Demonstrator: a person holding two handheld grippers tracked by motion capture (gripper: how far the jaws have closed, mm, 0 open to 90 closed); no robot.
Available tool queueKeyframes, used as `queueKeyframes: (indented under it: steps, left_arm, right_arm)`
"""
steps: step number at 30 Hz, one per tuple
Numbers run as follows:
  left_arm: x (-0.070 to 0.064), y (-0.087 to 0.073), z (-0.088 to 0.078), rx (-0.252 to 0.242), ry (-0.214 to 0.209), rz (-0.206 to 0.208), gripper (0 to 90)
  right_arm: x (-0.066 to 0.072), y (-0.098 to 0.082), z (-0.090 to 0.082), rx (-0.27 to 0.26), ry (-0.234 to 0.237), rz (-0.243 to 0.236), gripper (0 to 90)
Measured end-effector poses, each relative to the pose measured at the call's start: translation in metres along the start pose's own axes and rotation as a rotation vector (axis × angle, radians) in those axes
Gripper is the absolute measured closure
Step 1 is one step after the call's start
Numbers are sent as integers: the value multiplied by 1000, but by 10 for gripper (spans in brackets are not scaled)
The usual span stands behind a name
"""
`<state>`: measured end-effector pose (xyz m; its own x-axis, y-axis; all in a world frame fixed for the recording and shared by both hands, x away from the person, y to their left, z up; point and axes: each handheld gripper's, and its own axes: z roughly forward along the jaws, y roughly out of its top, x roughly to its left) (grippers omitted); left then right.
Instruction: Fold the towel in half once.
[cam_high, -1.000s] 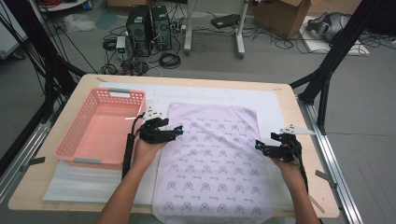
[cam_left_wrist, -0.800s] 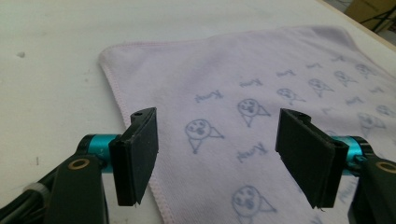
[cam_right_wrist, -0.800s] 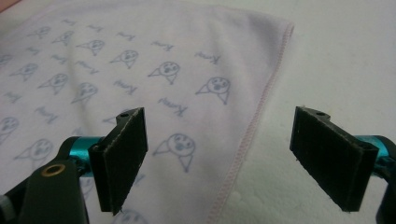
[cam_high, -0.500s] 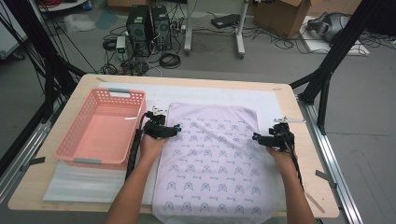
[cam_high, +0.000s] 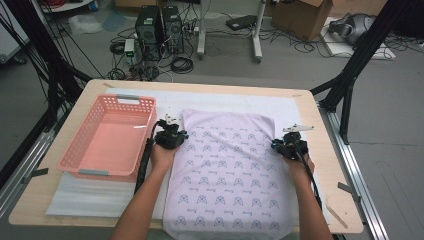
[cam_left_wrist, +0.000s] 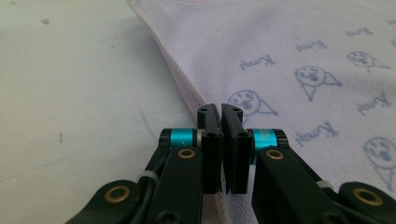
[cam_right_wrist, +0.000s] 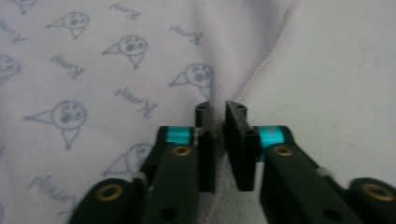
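I have the towel (cam_high: 227, 175) flat at frame centre on the worktop (cam_high: 320, 125); left gripper (cam_left_wrist: 220, 112) and right gripper (cam_right_wrist: 219, 108) fingers pinch its opposite edges, probably for lifting

Pale lilac printed cloth (cam_high: 230, 175) with small blue cartoon faces lies spread flat, just right of the pink plastic basket (cam_high: 107, 136), near edge overhanging.
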<state>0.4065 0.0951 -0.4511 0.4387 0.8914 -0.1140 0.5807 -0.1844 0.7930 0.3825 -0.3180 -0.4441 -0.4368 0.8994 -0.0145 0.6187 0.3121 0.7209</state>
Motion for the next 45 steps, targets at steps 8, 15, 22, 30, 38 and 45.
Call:
queueKeyframes:
  steps: [8,15,22,30,38,45]
  left_arm:
    - [6,21,-13,-89,1,-82,869]
    - [8,24,-20,-127,-17,-109,869]
    - [3,25,-52,-169,-77,-79,868]
    - [-13,7,-90,-172,-105,-5,867]
    - [-30,-29,-118,-167,-132,62,866]
    - [-35,-53,-119,-123,-136,86,821]
  right_arm:
    - [-12,8,-7,-65,-49,27,878]
    - [-17,10,-20,-152,-22,86,878]
    - [-9,5,-45,-211,60,103,877]
    - [1,-20,-84,-280,131,124,877]
    - [16,-52,-112,-258,156,96,875]
    - [28,-75,-113,-160,180,90,852]
